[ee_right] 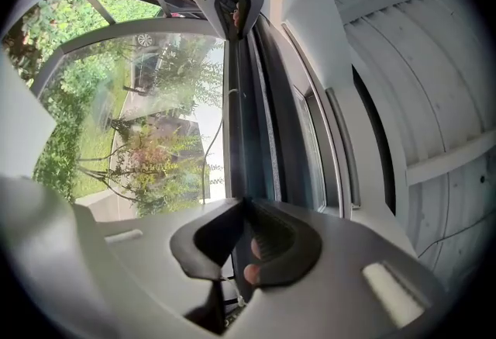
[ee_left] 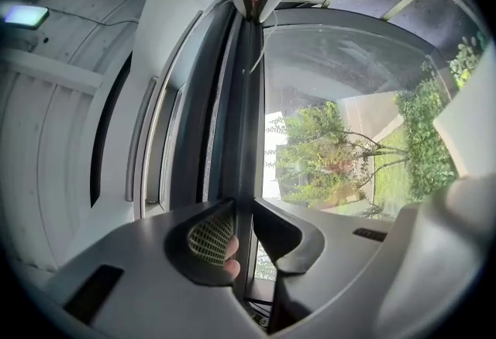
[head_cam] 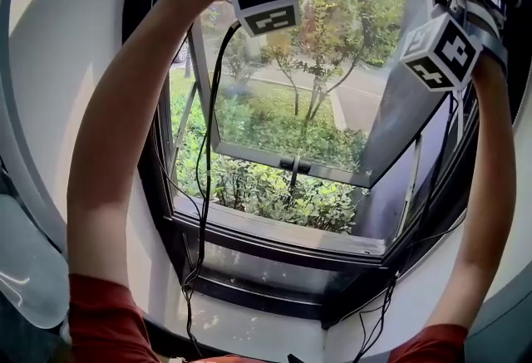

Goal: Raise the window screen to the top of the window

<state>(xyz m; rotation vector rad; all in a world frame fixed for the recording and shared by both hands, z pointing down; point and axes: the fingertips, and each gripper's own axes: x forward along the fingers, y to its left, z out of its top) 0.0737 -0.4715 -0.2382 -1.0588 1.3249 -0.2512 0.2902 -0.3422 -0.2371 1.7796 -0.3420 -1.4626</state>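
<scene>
1. A slim-trunked tree with green and reddish leaves stands outdoors.
2. Dense green leafy shrubs cover the ground nearer than the tree.
3. A pale grey paved road runs behind the tree.
4. A smooth white interior wall rises at the left.
5. A glowing rectangular ceiling lamp hangs overhead.

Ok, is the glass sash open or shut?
Open: the sash swings outward from the top, its bottom edge and handle standing clear of the frame, with bushes showing through the gap.
</scene>
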